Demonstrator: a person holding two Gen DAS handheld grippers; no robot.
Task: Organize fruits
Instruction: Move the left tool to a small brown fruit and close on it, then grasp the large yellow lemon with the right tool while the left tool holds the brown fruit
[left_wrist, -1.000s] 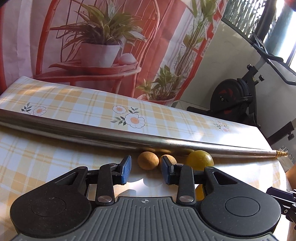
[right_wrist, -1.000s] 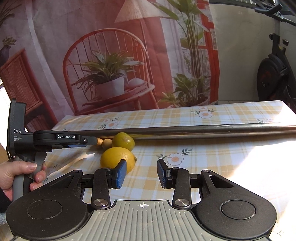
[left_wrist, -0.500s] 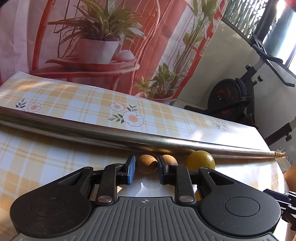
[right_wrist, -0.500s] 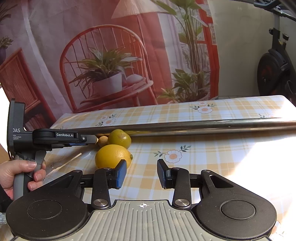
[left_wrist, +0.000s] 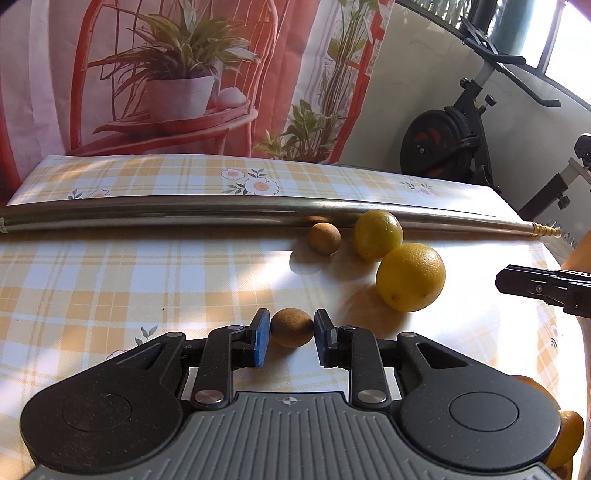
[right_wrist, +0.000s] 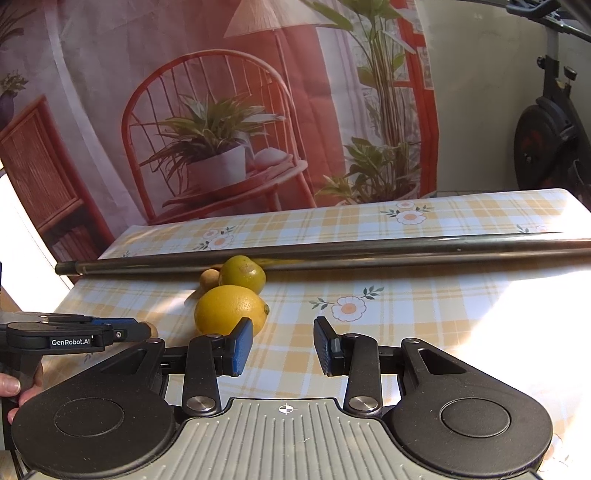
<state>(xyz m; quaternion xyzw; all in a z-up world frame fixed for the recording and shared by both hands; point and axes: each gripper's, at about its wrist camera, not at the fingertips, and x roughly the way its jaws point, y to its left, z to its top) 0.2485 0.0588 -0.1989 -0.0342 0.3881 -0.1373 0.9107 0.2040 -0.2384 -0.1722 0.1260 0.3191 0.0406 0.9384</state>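
My left gripper is shut on a small brown round fruit, held over the checked tablecloth. A second brown fruit lies against the steel pole, beside a greenish-yellow citrus. A larger yellow lemon sits nearer, to the right. In the right wrist view my right gripper is open with nothing between its pads, just right of the lemon. The citrus and the brown fruit lie behind it. The left gripper shows at the left.
The long steel pole spans the table behind the fruit. An orange fruit peeks out at the lower right of the left wrist view. An exercise bike stands beyond the table's right end. A hand holds the left gripper's handle.
My left gripper shut on one brown fruit by the pole and drew back with it toward the near side of the table. The right gripper stayed open and barely moved.
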